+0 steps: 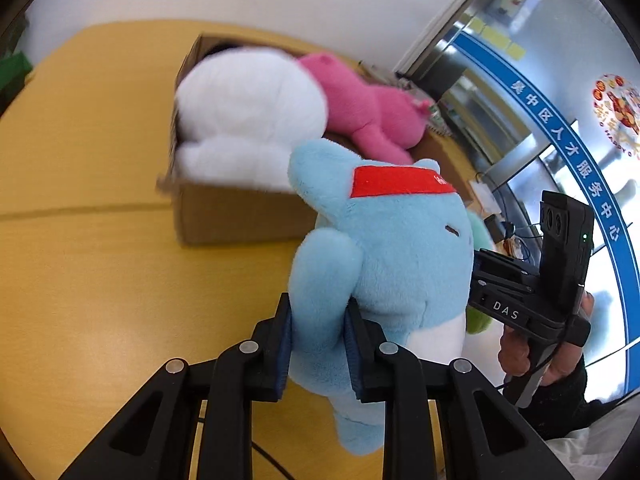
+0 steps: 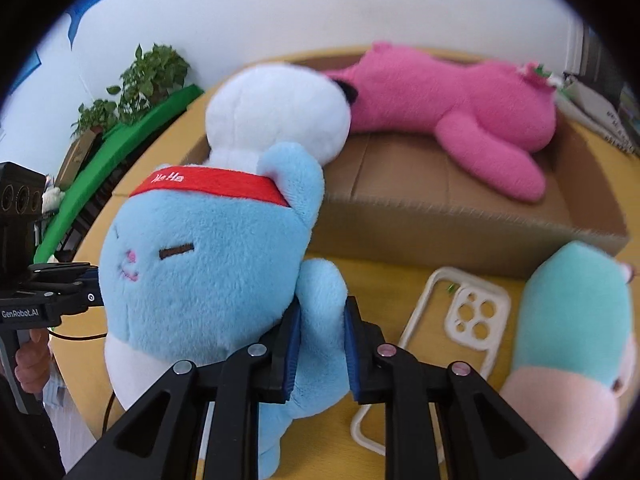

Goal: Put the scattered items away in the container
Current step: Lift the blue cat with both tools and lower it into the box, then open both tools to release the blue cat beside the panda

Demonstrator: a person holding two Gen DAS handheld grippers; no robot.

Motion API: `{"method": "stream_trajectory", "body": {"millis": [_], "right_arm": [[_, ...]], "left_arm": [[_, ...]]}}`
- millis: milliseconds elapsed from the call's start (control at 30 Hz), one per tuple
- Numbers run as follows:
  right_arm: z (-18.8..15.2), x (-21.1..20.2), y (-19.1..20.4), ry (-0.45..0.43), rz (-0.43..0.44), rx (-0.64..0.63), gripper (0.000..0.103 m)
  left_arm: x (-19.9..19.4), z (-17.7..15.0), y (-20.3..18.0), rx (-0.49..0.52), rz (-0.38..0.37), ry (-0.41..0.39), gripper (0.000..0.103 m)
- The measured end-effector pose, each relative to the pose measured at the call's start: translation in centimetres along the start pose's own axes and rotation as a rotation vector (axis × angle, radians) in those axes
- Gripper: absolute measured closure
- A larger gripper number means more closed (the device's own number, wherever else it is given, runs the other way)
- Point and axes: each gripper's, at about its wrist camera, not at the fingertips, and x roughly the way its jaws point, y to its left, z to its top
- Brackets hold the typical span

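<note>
A light blue plush point(image 1: 384, 248) with a red headband hangs above the yellow table, held from both sides. My left gripper point(image 1: 318, 344) is shut on one of its arms. My right gripper point(image 2: 320, 344) is shut on its other arm point(image 2: 320, 300). The blue plush point(image 2: 200, 264) faces the right wrist view. Behind it stands an open cardboard box point(image 1: 240, 216), also in the right wrist view point(image 2: 440, 224). A white plush point(image 1: 248, 120) and a pink plush point(image 1: 372, 112) lie in the box.
A teal and pink plush point(image 2: 576, 344) and a white phone case point(image 2: 460, 320) lie on the table point(image 1: 100, 240) in front of the box. Green plants point(image 2: 148, 76) stand at the back left. The right gripper's body point(image 1: 532, 300) shows beside the blue plush.
</note>
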Motion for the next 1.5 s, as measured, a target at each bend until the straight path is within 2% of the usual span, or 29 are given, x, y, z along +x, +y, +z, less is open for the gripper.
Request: {"method": "stream_trajectory", "body": {"millis": [200, 333, 433, 500, 600, 767, 833, 967, 1067, 1200, 1267, 1300, 1333, 1367, 1433, 1500], "right_arm": [[3.9, -4.8, -0.8, -0.166, -0.053, -0.009, 0.084], [8.5, -6.8, -2.0, -0.266, -0.105, -0.05, 0.084], [12.5, -7.1, -3.7, -0.325, -0.144, -0.044, 0.084], [14.4, -6.4, -5.0, -0.343, -0.171, -0.023, 0.084], [16.1, -2.9, -7.6, -0.297, -0.214, 0.045, 0.084], [14.5, 5.1, -10.8, -0.119, -0.239, 0.105, 0.084], [13.7, 7.6, -11.1, -0.052, -0.25, 0.1, 0.084], [12.9, 10.4, -11.0, 0.045, -0.284, 0.054, 0.083], [12.8, 10.0, -11.6, 0.033, -0.267, 0.079, 0.077], [13.3, 6.7, -11.7, -0.043, -0.249, 0.094, 0.074], [13.9, 4.8, -11.4, -0.108, -0.24, 0.091, 0.061], [14.7, 4.1, -11.4, -0.137, -0.216, 0.096, 0.045], [15.3, 3.7, -11.2, -0.163, -0.169, 0.111, 0.028], [15.7, 3.8, -11.0, -0.174, -0.105, 0.136, 0.024], [16.1, 5.8, -10.3, -0.137, 0.009, 0.174, 0.024], [15.9, 8.7, -9.4, -0.076, 0.036, 0.167, 0.024]], "left_arm": [[-1.4, 5.1, -3.5, 0.097, -0.003, -0.128, 0.079], [-1.5, 9.6, -4.8, 0.156, 0.02, -0.222, 0.079], [0.0, 13.5, -5.7, 0.17, 0.059, -0.246, 0.079], [2.3, 15.8, -5.7, 0.162, 0.075, -0.229, 0.079], [6.7, 17.6, -4.4, 0.124, 0.124, -0.143, 0.079], [14.3, 16.9, -1.7, 0.068, 0.179, -0.017, 0.079], [15.2, 16.2, -1.5, 0.07, 0.163, -0.035, 0.079], [15.9, 15.8, -2.7, 0.157, 0.242, -0.043, 0.078], [15.8, 15.8, -2.9, 0.16, 0.255, -0.044, 0.076], [15.0, 15.9, -3.3, 0.167, 0.245, -0.051, 0.074], [14.0, 16.1, -3.3, 0.143, 0.228, -0.059, 0.068], [13.3, 16.1, -3.1, 0.113, 0.205, -0.066, 0.064], [12.4, 16.0, -2.9, 0.081, 0.175, -0.076, 0.053], [11.5, 15.8, -2.6, 0.052, 0.147, -0.094, 0.04], [9.6, 14.9, -2.4, 0.029, 0.143, -0.134, 0.028], [8.5, 13.9, -2.6, 0.053, 0.194, -0.141, 0.024]]}}
